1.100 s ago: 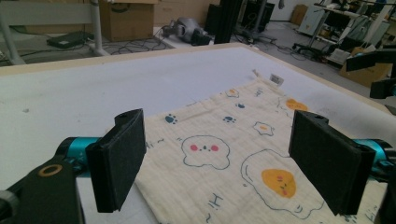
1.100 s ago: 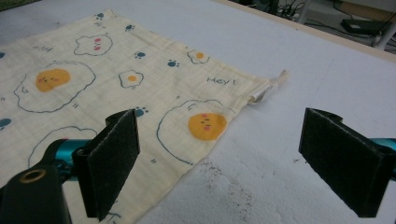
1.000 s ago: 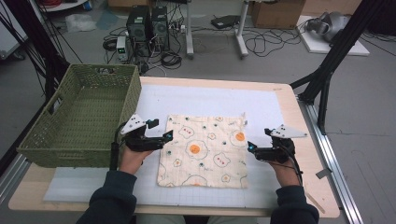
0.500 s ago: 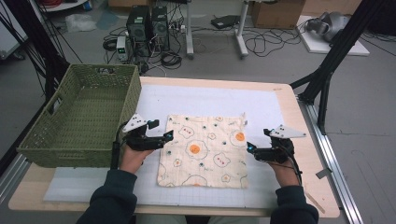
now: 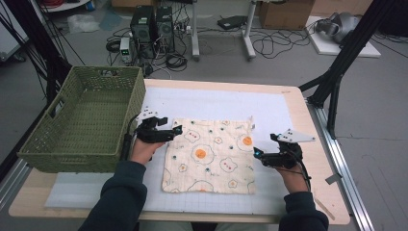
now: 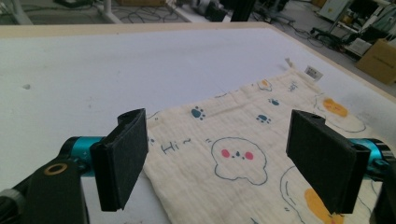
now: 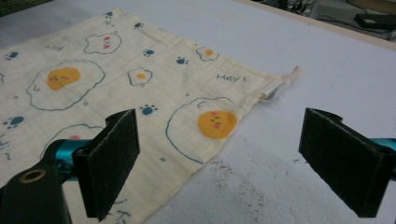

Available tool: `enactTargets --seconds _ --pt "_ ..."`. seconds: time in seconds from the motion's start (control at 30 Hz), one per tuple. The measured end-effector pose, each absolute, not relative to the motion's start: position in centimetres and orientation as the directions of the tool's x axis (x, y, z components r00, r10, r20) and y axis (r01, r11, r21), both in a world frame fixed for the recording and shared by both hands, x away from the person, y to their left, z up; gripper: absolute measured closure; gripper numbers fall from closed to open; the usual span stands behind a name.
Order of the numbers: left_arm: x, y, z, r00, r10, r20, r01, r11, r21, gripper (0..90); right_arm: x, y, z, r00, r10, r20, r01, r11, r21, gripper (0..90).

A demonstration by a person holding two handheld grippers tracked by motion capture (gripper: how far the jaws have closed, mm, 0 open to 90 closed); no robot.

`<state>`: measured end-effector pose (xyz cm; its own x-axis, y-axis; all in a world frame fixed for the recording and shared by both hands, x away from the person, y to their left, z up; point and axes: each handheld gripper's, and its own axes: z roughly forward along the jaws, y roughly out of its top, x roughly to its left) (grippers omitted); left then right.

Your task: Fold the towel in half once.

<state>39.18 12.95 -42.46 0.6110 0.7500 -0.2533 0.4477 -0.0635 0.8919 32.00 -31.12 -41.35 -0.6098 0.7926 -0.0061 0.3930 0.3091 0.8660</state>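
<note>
A cloth (image 5: 210,155) with egg pictures lies flat on the white mat (image 5: 216,103) in the middle of the tabletop (image 5: 300,108). The left gripper (image 5: 176,131) is at the cloth's top left corner, and its fingers (image 6: 122,157) are wide apart over that corner. The right gripper (image 5: 257,154) is at the cloth's right edge, and its fingers (image 7: 112,161) are wide apart too, holding nothing. A green basket (image 5: 86,122) sits on the left, just beside the left gripper.
</note>
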Motion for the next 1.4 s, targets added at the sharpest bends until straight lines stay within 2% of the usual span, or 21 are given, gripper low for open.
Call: enactTargets --seconds 0.13,0.3,0.63,0.93,1.33,1.4 --pt "40.2 12.5 -42.6 0.598 0.757 -0.263 0.477 -0.072 0.876 22.3 32.0 -31.2 -41.3 -0.608 0.794 0.000 0.396 0.303 0.867 11.7" --pt "41.5 11.7 -42.8 0.588 0.780 -0.213 0.500 -0.144 0.854 23.5 32.1 -31.2 -41.4 -0.609 0.793 0.004 0.397 0.300 0.867 11.7" --pt "44.1 10.8 -42.0 0.555 0.818 -0.151 0.499 -0.182 0.847 28.4 32.2 -31.2 -41.4 -0.610 0.792 0.004 0.400 0.303 0.865 11.7" --pt "45.3 11.2 -43.7 0.519 0.849 -0.104 0.525 -0.220 0.822 35.3 32.2 -31.1 -41.5 -0.611 0.792 0.011 0.408 0.303 0.861 11.7" --pt "45.6 10.6 -45.0 0.559 0.829 -0.015 0.521 -0.337 0.784 54.3 32.4 -30.9 -41.7 -0.614 0.790 0.014 0.420 0.311 0.853 11.7" --pt "45.5 10.5 -44.9 0.578 0.816 -0.011 0.509 -0.350 0.786 62.4 32.4 -30.9 -41.8 -0.615 0.788 0.011 0.419 0.315 0.852 11.7"
